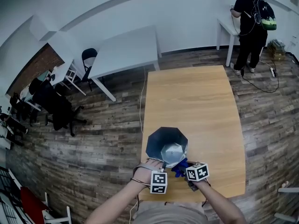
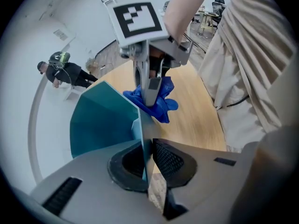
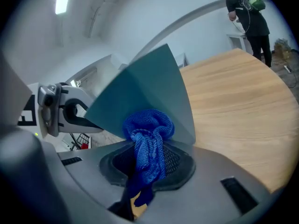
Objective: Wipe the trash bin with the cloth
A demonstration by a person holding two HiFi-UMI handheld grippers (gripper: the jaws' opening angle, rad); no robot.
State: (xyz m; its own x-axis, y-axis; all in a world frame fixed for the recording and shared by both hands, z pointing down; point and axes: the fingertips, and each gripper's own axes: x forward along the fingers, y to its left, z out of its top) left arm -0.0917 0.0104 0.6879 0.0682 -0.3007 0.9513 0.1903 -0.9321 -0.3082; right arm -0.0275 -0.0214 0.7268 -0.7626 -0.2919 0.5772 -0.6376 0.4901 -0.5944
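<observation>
Pinching one thin wall of the trash bin, your left claw has its jaws nearly together, with that panel clamped edge-on between them. I judge this hold is meant to steady the light bin so it neither slides nor tips on the counter while you rub it.

Your right claw is clamped on the cloth. A blue bunch stands just ahead of its jaws and a tail hangs back between them. That bunch touches the bin's outer face, directly in front of the right claw. Leaving the wad out in front looks deliberate, so that fabric meets the bin rather than the jaws.

Seen from the left claw, the right claw comes in from above, just past the clamped wall and on its outer side. The two claws sit close together at the bin's near edge. The bin stands upright, mouth up, right in front of both claws.

The count is one trash bin, one cloth, two claws and one counter carrying them. One person stands well beyond the claws, by the far wall.
</observation>
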